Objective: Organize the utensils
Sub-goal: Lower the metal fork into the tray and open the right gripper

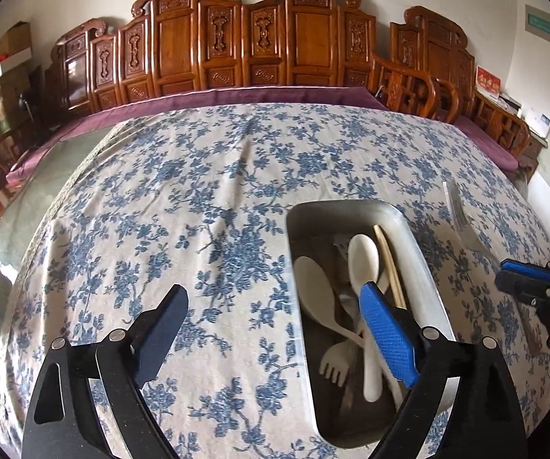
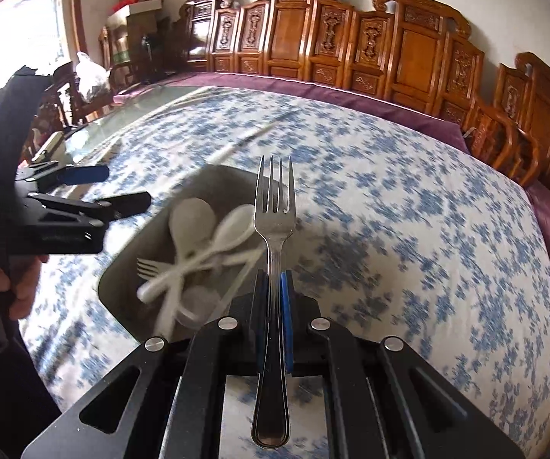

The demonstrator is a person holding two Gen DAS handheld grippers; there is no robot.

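Note:
A metal tray lies on the blue-flowered tablecloth and holds white plastic spoons, a white plastic fork and wooden chopsticks. My left gripper stands open and empty, with its blue-padded finger over the tray and the other finger over the cloth. My right gripper is shut on a metal fork, tines forward, just right of the tray. From the left wrist that gripper and its fork show at the right edge. The right wrist view shows the left gripper, held by a hand.
Carved wooden chairs line the far side of the table behind a purple cloth strip. Bare glass tabletop shows left of the cloth. Boxes and a plastic bag stand at the far left.

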